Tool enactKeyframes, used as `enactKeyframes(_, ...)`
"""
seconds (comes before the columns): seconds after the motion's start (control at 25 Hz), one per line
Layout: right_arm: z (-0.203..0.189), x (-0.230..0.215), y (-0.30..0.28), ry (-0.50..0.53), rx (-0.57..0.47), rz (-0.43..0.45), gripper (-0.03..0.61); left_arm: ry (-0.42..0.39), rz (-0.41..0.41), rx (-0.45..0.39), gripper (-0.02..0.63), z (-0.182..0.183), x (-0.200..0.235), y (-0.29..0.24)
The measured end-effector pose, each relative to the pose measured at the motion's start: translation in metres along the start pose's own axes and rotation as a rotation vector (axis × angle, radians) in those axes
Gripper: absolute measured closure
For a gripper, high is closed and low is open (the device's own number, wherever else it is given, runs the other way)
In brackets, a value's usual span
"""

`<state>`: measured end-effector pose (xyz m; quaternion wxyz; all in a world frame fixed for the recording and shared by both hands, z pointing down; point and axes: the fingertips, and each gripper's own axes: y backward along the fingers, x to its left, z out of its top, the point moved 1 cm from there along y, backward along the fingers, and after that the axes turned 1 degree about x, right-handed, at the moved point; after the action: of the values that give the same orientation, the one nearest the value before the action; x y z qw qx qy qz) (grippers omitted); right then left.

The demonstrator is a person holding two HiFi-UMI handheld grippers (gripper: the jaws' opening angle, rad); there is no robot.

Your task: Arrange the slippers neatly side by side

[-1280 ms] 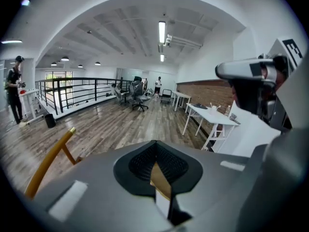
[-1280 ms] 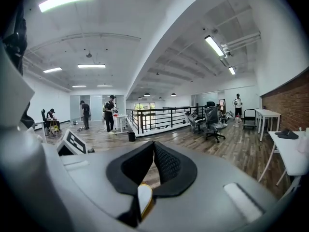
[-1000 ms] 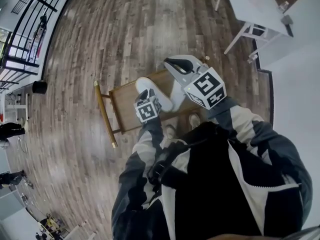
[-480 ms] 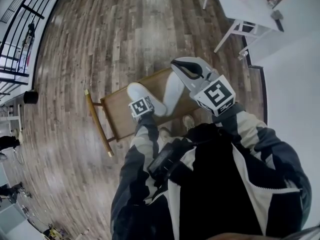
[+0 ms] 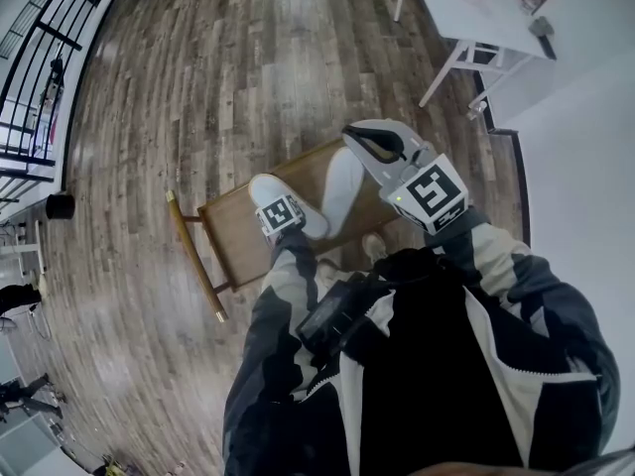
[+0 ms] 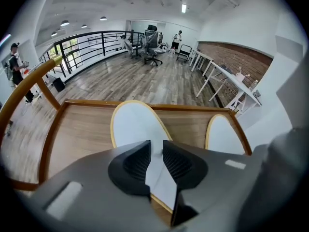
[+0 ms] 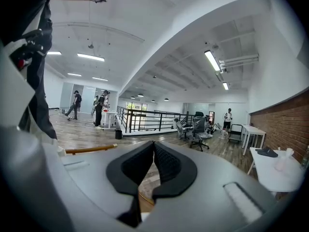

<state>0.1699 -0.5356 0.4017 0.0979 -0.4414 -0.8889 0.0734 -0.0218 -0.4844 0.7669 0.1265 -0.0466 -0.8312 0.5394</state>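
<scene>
Head view shows 2 white slippers lying in a wooden tray (image 5: 230, 234), the left slipper (image 5: 266, 186) slanted and the right slipper (image 5: 342, 181) beside it with bare wood between, not parallel; nothing else is in the tray. Seen in its own view, the left gripper (image 6: 156, 144) has just been closing and appears clenched on the left slipper's near end, white material filling the gap, while the right gripper (image 7: 153, 145) hangs with jaws together on nothing. I judge these slippers light, thin and floppy, so pinching the heel rim and sliding along the wood should suit.
</scene>
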Motion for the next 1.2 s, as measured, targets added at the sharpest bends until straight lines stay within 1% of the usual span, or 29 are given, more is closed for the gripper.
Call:
enactKeyframes(0.08,-0.001,-0.002,0.001,-0.001,0.003,-0.001,0.566,0.006,-0.008,-0.019,0.546,0.005,-0.004,0.001)
enactKeyframes(0.24,0.0,0.0,-0.002,-0.003,-0.001,0.008,0.566,-0.003,-0.015,-0.046,0.57,0.013,-0.006,0.006)
enactKeyframes(0.36,0.001,0.002,-0.007,-0.008,-0.006,0.023,0.566,-0.018,-0.019,-0.075,0.574,0.019,-0.007,0.014)
enactKeyframes(0.52,0.004,0.011,-0.016,-0.015,-0.017,0.049,0.566,-0.034,-0.038,-0.093,0.575,0.023,-0.01,0.029)
enactKeyframes(0.64,0.011,0.024,-0.025,-0.017,-0.031,0.086,0.566,-0.055,-0.052,-0.117,0.575,0.029,-0.012,0.048)
enactKeyframes(0.8,0.018,0.044,-0.036,-0.018,-0.058,0.141,0.566,-0.063,-0.049,-0.167,0.577,0.034,-0.004,0.072)
enactKeyframes(1.08,0.029,0.074,-0.054,-0.02,-0.093,0.214,0.566,-0.094,-0.01,-0.223,0.577,0.032,0.021,0.111)
enactKeyframes(1.2,0.03,0.086,-0.061,-0.029,-0.097,0.241,0.566,-0.084,0.02,-0.231,0.577,0.026,0.04,0.124)
